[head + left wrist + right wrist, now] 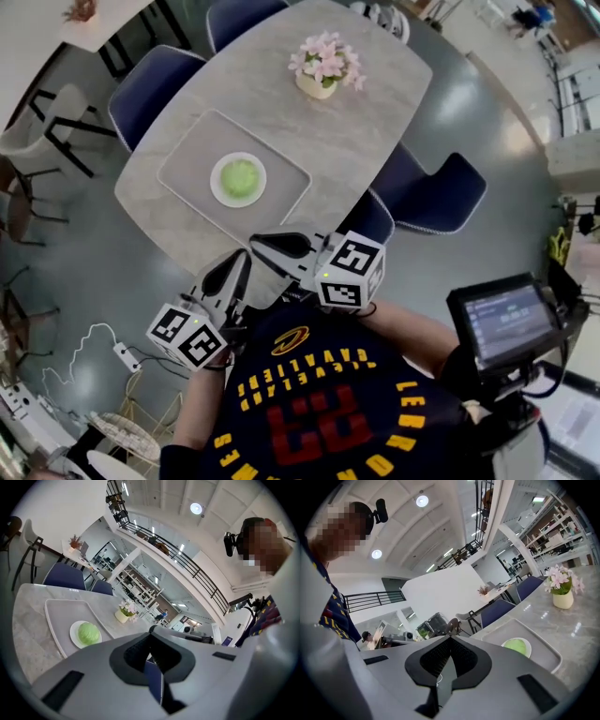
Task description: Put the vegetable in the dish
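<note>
Pale marble-look table (375,112) in an open hall with a grey floor. Nearest, left gripper (239,264) and right gripper (270,247) are held at the chest, off the table's near edge, both clenched on nothing. Beyond them, a grey rectangular tray (183,150) carries a round white dish (218,190), and the round green vegetable (240,175) sits in it. Judgement: placing looks done, no further reach needed. Farther off, pink flowers in a cream pot (322,66), well apart. Blue padded chairs (427,192) flank the edges.

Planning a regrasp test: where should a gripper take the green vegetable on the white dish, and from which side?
Probably from straight above, jaws spanning the vegetable at its widest middle. It is a round dome sitting in a shallow dish, whose rim would likely block a low side approach.
</note>
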Demonstrator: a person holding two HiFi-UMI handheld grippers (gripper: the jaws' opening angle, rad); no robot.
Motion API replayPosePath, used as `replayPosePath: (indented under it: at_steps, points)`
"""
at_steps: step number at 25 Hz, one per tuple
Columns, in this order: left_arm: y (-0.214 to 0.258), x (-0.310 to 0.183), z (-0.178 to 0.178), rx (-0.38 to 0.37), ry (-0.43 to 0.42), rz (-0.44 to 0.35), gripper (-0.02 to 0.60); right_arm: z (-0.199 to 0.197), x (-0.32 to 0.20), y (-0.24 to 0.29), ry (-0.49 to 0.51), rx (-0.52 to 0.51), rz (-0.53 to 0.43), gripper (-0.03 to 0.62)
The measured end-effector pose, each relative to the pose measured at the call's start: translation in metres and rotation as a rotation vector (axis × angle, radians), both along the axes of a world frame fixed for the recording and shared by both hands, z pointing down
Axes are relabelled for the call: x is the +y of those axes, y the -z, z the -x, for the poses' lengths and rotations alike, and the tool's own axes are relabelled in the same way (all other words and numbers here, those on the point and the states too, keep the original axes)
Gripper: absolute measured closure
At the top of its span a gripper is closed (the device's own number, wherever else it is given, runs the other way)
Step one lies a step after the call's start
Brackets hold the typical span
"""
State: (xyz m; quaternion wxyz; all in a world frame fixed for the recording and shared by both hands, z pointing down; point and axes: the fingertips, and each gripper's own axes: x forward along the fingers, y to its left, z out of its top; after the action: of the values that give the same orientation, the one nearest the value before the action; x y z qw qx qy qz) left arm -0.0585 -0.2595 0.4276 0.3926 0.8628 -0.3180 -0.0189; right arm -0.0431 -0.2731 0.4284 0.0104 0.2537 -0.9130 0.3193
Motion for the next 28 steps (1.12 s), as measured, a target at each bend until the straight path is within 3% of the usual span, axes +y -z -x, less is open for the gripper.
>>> replayPosePath:
  at_steps: [17,28]
  points:
    - [-0.011,-0.002,-0.016,-0.013,-0.041,0.031,0.581,-0.018,0.001,-0.002,-0.053,0.002,-0.003,0.589]
    - [-0.012,-0.001,-0.009,-0.009,-0.006,0.058,0.581,-0.013,0.002,0.003,-0.029,-0.006,-0.003,0.589]
